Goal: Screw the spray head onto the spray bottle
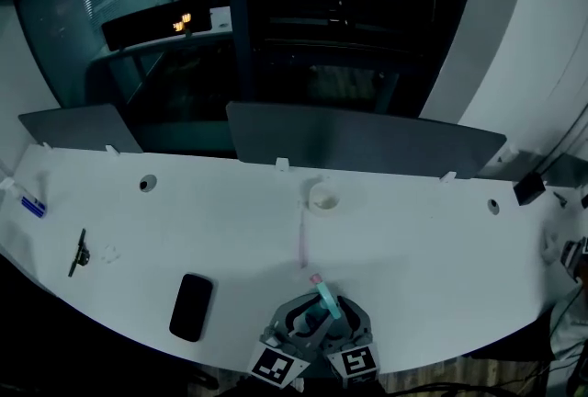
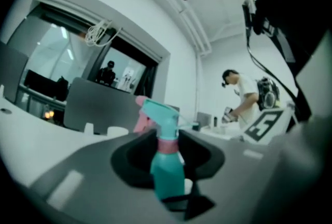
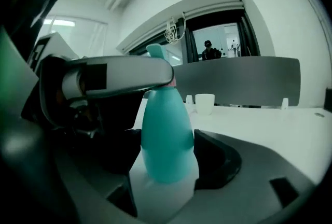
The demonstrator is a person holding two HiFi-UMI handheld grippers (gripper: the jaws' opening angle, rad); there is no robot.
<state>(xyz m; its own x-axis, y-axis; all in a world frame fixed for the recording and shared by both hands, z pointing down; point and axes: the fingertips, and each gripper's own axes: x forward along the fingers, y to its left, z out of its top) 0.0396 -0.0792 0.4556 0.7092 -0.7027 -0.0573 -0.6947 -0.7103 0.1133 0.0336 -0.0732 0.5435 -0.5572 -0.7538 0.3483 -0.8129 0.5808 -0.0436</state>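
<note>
Seemingly mid-threading: left gripper (image 2: 168, 158) pinches the spray head (image 2: 158, 114) narrow, right gripper (image 3: 168, 158) clamps the spray bottle (image 3: 166, 124) wide just below; next needs a relative twist.

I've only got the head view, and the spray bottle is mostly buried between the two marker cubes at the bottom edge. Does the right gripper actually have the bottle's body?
Observer: Yes. In the right gripper view, the right gripper has its jaws wide around the teal belly of the spray bottle, pads against both sides.
Operator: And the left one?
Observer: The left gripper sits higher, shut on the pink collar under the spray head.
Operator: Is the head on straight?
Observer: It stands upright, with the collar meeting the bottle's neck. Whether the thread is fully tight doesn't show.
</note>
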